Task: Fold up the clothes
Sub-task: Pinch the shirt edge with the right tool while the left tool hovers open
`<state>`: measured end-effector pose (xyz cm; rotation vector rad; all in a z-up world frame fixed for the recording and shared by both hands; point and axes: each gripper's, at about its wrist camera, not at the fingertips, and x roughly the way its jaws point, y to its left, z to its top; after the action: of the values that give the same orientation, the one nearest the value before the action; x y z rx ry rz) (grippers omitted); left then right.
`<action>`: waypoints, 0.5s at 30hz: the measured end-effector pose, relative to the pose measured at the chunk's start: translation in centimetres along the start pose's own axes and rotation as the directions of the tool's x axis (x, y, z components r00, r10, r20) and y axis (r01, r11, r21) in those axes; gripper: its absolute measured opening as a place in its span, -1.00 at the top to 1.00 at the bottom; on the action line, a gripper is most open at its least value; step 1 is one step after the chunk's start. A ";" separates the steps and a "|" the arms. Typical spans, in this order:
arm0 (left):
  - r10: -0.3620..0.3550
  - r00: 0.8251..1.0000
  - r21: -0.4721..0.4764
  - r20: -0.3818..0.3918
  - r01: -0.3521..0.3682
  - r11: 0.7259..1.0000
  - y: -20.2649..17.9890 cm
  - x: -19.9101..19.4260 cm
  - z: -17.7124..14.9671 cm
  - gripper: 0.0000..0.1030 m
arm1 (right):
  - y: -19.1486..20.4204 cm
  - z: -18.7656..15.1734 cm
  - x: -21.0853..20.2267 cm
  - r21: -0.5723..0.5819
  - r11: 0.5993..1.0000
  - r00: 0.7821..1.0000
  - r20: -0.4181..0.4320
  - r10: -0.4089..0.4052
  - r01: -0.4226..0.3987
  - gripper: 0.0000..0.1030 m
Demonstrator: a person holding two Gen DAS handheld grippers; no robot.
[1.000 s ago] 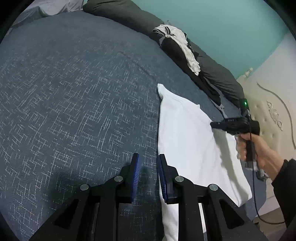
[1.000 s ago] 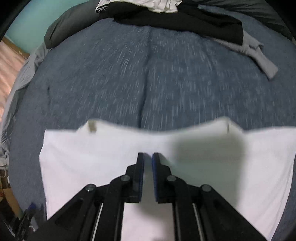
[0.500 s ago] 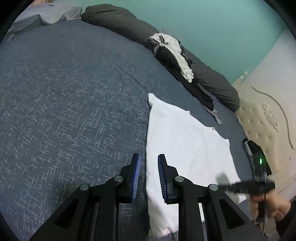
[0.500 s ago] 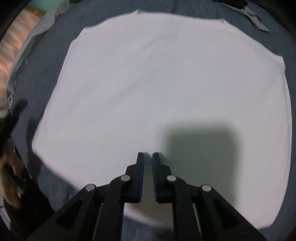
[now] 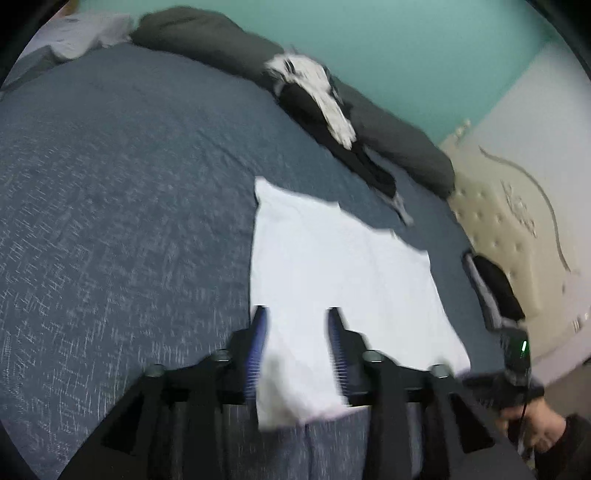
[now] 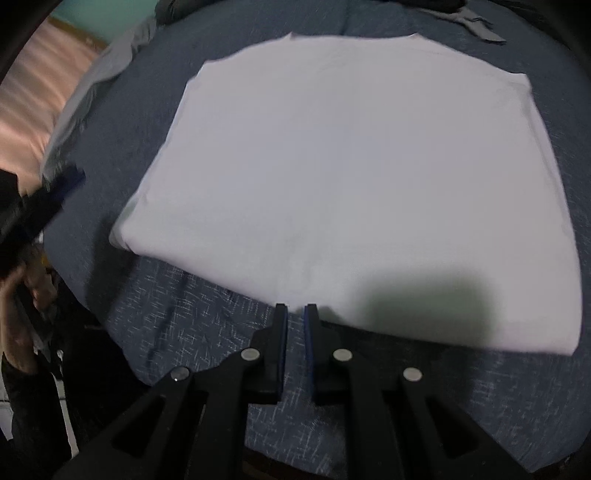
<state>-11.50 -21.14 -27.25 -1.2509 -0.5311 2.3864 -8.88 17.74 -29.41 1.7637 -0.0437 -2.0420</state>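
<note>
A white folded garment lies flat on the blue bedspread. In the left wrist view the white garment runs away from my left gripper, which is open, with the cloth's near left corner showing between its fingers. Whether the fingers touch the cloth is unclear. My right gripper is shut and empty, just short of the garment's near edge, over bare bedspread. In the left wrist view the right gripper is at the far right, held by a hand.
A pile of dark and white clothes lies on a dark grey roll of bedding at the back. A cream padded headboard stands on the right. A grey garment lies beyond the white one. The bed's edge and floor are at left.
My left gripper has opened wider and moved over the garment's corner. My right gripper has drawn back off the white cloth to just before its near edge.
</note>
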 end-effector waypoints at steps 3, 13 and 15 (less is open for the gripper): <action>0.032 0.997 0.031 -0.073 -0.030 0.999 0.5 0.5 -0.9 0.19 | -0.6 0.8 -0.8 0.027 0.999 0.999 0.027 0.021 -0.022 0.84; 0.092 0.963 0.151 -0.253 -0.055 0.987 0.6 2.4 -4.4 0.19 | -3.8 0.3 -5.2 0.068 0.997 0.995 0.088 0.037 -0.043 0.84; 0.102 0.956 0.177 -0.277 -0.053 0.983 0.4 2.9 -5.2 0.19 | -4.0 0.4 -5.6 0.072 0.996 0.995 0.092 0.037 -0.043 0.84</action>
<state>-8.71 -19.25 -32.18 -1.5269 -0.1915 2.2042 -9.94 23.17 -25.37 1.6983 -0.1833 -2.1156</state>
